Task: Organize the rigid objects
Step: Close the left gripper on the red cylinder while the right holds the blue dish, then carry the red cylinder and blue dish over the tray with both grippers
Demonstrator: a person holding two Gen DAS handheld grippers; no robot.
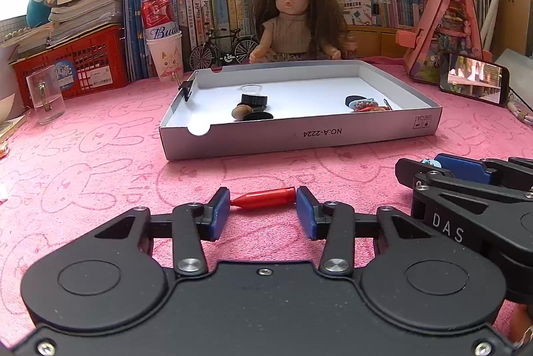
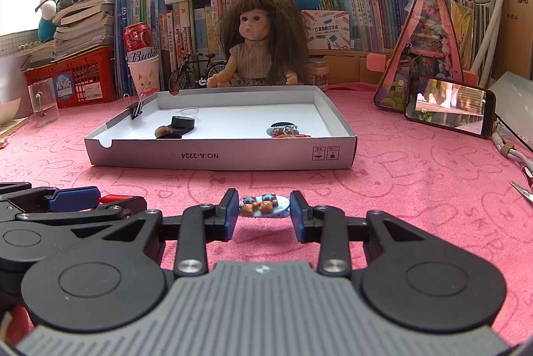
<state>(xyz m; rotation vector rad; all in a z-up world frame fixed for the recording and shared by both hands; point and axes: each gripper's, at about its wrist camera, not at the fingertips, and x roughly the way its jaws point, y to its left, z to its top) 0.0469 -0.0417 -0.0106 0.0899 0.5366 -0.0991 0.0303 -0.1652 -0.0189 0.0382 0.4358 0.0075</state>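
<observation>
Lying sideways on the pink tabletop (image 1: 100, 163), a small red plastic piece (image 1: 265, 198) sits between the blue-padded fingers (image 1: 220, 211) of the left gripper (image 1: 263, 209). It is glossy, shaped like a bullet, with a narrow tip pointing at the left pad and a blunt end against the right pad. Both pads appear to touch its ends, so the fingers look pinched on it lengthwise, though the contact at the narrow tip is hard to confirm.

The right gripper (image 2: 265, 212) pinches a pale blue oval charm (image 2: 265, 206) carrying two little brown bear figures; its pads meet the charm's two ends just above the tabletop. The far side of the charm is hidden from the camera.

Behind both stands a shallow white cardboard box lid (image 1: 299, 134), printed NO.A-2224 upside down on its near wall. A black binder clip (image 1: 186, 88) grips its left rim. Inside, toward the left, lie a clear round cap (image 1: 249, 88), a black round piece (image 1: 254, 100), a brown nut-like object (image 1: 242, 112) and a flat black disc (image 1: 261, 115), the last partly cut off by the near wall. Toward the right sits a cluster of a dark oval and blue-and-red trinkets (image 1: 364, 105), too small and overlapped to tell apart.

In the left wrist view the right gripper is cut off by the frame edge.
</observation>
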